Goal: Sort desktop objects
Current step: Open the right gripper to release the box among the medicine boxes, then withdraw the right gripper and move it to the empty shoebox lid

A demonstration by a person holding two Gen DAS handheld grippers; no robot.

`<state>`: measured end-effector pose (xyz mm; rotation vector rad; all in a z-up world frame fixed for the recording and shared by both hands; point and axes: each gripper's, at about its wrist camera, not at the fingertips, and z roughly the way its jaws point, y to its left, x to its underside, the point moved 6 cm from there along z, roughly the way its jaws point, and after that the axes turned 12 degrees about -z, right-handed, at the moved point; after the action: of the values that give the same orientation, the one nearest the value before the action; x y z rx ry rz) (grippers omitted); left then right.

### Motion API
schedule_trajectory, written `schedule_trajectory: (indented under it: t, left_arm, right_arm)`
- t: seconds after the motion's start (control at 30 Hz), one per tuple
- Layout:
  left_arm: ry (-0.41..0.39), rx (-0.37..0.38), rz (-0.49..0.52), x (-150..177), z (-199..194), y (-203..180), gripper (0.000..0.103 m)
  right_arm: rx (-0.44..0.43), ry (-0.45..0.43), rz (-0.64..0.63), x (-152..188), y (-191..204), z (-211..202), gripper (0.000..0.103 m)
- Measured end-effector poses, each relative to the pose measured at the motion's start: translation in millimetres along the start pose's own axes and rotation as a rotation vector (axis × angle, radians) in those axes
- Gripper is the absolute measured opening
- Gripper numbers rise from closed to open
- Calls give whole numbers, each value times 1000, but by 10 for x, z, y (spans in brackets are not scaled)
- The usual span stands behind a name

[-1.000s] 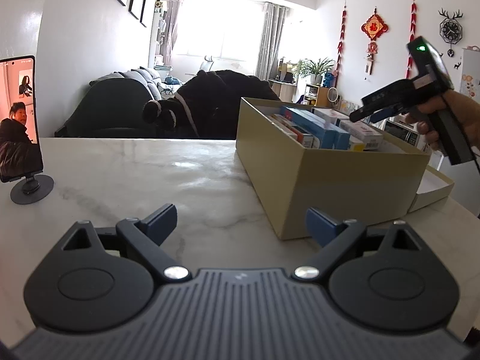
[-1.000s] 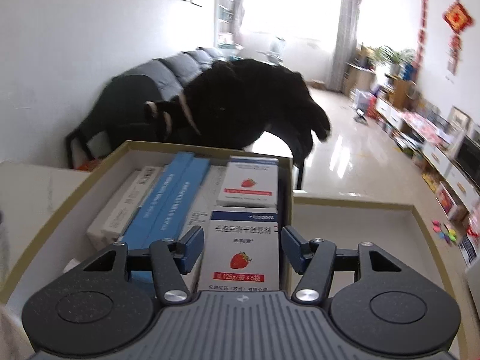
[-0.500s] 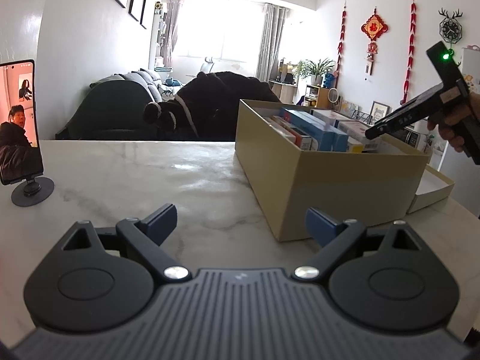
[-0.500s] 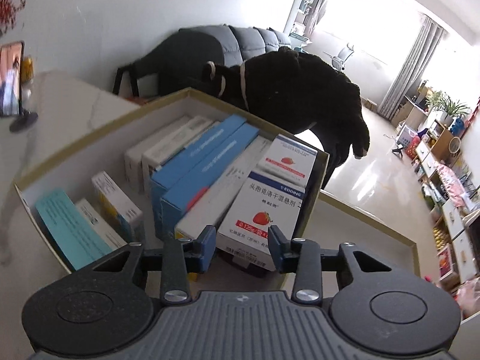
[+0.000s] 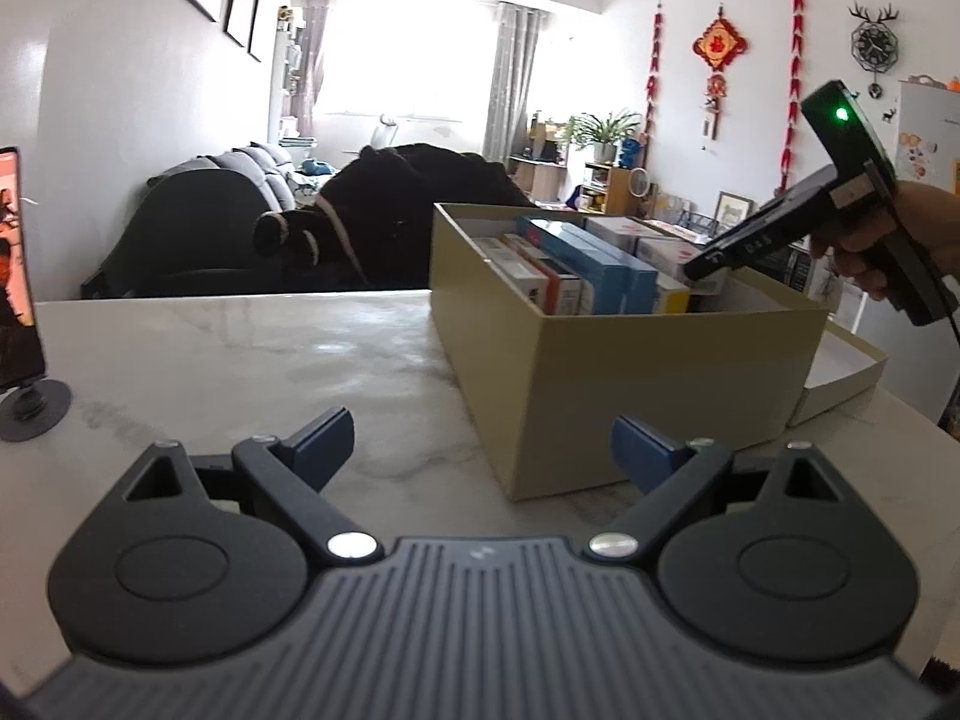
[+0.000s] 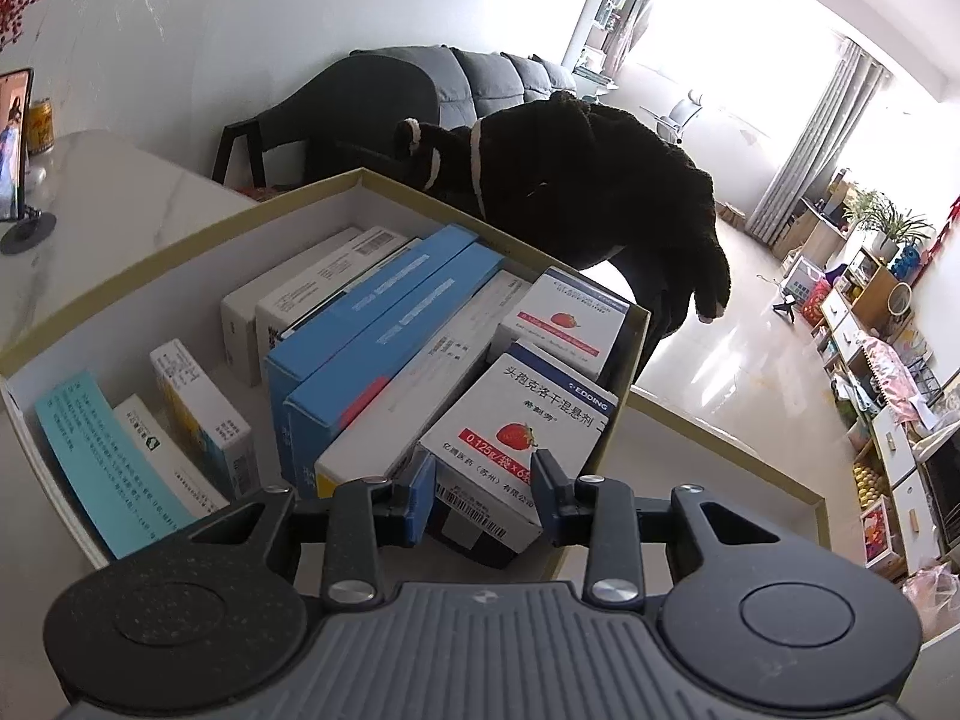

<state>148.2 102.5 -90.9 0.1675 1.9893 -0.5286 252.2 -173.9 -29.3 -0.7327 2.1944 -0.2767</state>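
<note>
A: At six o'clock in the right wrist view, the right tool (image 6: 483, 495) straddles the near end of a strawberry carton (image 6: 516, 432) in the box (image 6: 180, 252). Is it gripping?

B: Its jaws are closing, narrow now, with the carton between them. Both pads look to be at the carton's sides, but I cannot tell whether they press yet.

A: Why that carton?

B: My guess: it lies flat and on top at the box's four o'clock corner, so its short end is free to pinch. The blue cartons (image 6: 384, 324) at its ten o'clock stand on edge, packed tight against their neighbours, with no room for pads.

A: And the second strawberry carton (image 6: 564, 324)?

B: It sits at twelve o'clock of the first, touching it, against the far wall. It is harder to reach.

A: Where is the left tool (image 5: 480, 450)?

B: Wide, with nothing between its jaws, low over the marble surface (image 5: 240, 348). The box's near corner is at its one o'clock. It looks parked clear of the right hand (image 5: 870, 246), perhaps ready to steady the box.

A: What sits at three o'clock of the box?

B: Its lid (image 5: 840, 366), lying open side up just beside it. Whether the carton goes there, I cannot say.
</note>
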Motion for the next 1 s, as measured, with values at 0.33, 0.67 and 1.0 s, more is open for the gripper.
schedule_trajectory:
  t: [0.33,0.67,1.0]
  left_arm:
    - [18,62,16,-68,213,-300,94]
    - [7,55,47,-128,274,-582,95]
    - [0,34,71,-131,308,-901,101]
  right_arm:
    - [-43,-59,123,122,-191,-104,40]
    - [-43,-161,273,412,-403,-511,62]
    - [7,-153,400,981,-618,-783,77]
